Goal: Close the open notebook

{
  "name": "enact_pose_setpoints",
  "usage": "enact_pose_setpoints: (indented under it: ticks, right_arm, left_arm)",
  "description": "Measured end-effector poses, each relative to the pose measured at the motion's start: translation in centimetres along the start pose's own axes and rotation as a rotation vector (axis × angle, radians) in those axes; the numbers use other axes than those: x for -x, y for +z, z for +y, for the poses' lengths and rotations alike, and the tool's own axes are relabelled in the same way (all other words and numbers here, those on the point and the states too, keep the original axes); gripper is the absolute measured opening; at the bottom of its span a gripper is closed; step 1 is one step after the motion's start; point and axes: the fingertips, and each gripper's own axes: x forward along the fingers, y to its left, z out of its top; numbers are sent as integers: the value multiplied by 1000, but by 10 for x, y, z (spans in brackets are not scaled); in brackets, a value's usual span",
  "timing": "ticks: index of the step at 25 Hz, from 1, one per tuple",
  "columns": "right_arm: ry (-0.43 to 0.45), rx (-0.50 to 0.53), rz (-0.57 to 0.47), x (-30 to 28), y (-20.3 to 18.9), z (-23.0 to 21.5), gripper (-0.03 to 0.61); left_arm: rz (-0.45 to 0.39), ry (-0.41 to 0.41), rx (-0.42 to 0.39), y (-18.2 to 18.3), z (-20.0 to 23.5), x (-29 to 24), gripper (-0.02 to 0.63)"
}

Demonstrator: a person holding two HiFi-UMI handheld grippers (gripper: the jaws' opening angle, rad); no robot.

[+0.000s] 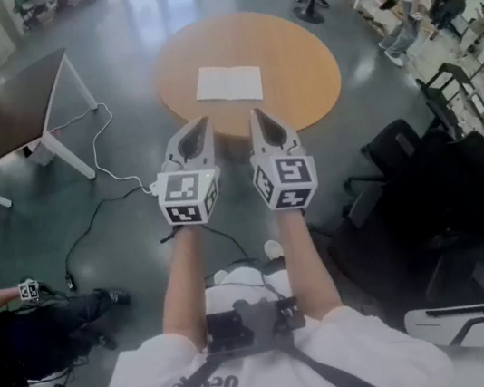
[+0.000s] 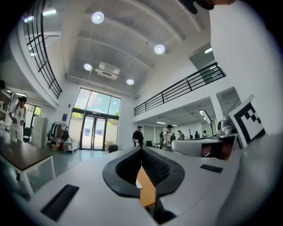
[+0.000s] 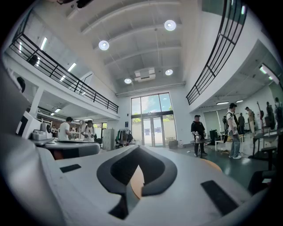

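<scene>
At twelve o'clock from the person, on the round wooden worktop point(image 1: 293, 60), the open notebook point(image 1: 228, 83) lies flat with its white pages up, near the middle of the surface. Both tools are held level in front of the chest, side by side and pointing toward it. In the head view their tips sit at the worktop's near edge, apart from the notebook. The left hand-held gripper point(image 1: 203, 123) point(image 2: 141, 149) has its jaws together at the tips, gripping nothing; a sliver of the orange worktop shows through the hollow between the pads. The right hand-held gripper point(image 1: 256, 114) point(image 3: 138, 148) is closed in the same way, holding nothing. At ten o'clock stands a dark rectangular table point(image 1: 7, 108), and at four o'clock are black office chairs point(image 1: 441, 173).
</scene>
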Motion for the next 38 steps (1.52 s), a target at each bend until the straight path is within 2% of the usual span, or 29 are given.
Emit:
enact_pose_setpoints:
  ticks: [6,9,13,19,22,25,32,38]
  right_arm:
    - [-51,-22,30,8,-10,4,20]
    - [-70,-38,82,13,-23,-1,21]
    - [-100,-4,136,11,-35,-7,20]
    - [-43,1,82,-1,-26,-3,17]
    - [-17,9,98,-14,-34,-2,17]
    - [-22,12,134,-33,-45,-20,17]
    - [39,-68,18,-85,-16,-72,14]
    - [96,-27,-43,-117,1,-116,14]
  left_arm:
    - [-10,1,-6,6,-1,10,14]
    - [40,22,-19,-9,-1,10,14]
    - [82,28,28,-25,2,7,14]
    - [89,72,67,-30,8,-1,14]
    - [91,109,75,-36,15,-3,14]
    - [107,123,63,-42,17,-18,14]
    - [72,188,65,-26,22,-80,14]
    - [48,229,54,-27,11,-134,14]
